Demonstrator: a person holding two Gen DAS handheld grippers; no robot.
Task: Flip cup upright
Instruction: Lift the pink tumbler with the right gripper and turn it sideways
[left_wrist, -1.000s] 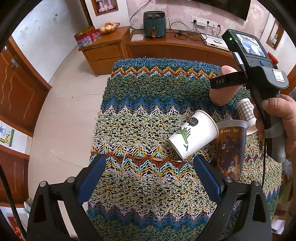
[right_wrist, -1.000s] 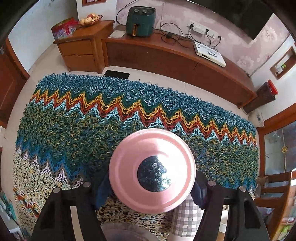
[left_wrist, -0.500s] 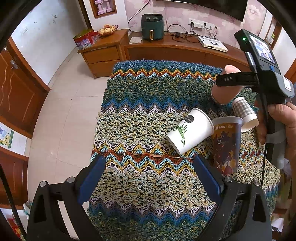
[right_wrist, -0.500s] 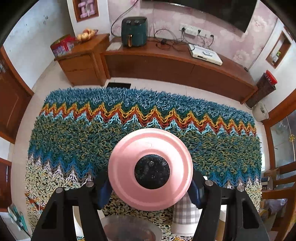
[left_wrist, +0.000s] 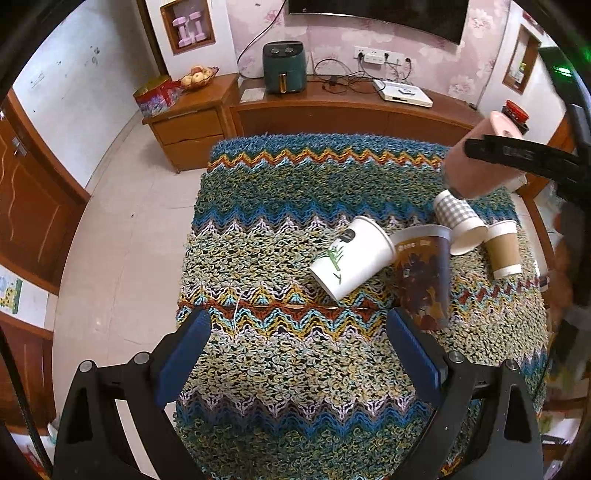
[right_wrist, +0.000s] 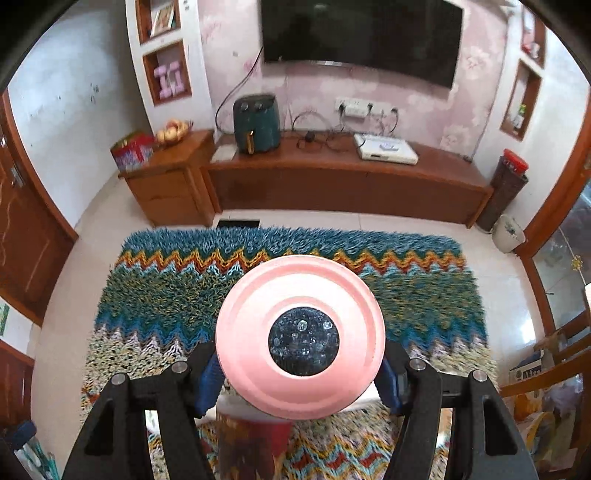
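A zigzag woven cloth (left_wrist: 295, 206) covers the desk, where a white paper cup (left_wrist: 351, 258) lies on its side against a dark printed cup (left_wrist: 424, 273). The right hand-held gripper (right_wrist: 301, 373) clamps a pink cup (right_wrist: 301, 332) held above the cloth, its base facing the camera. The left hand-held gripper (left_wrist: 299, 354) hovers wide apart, holding nothing.
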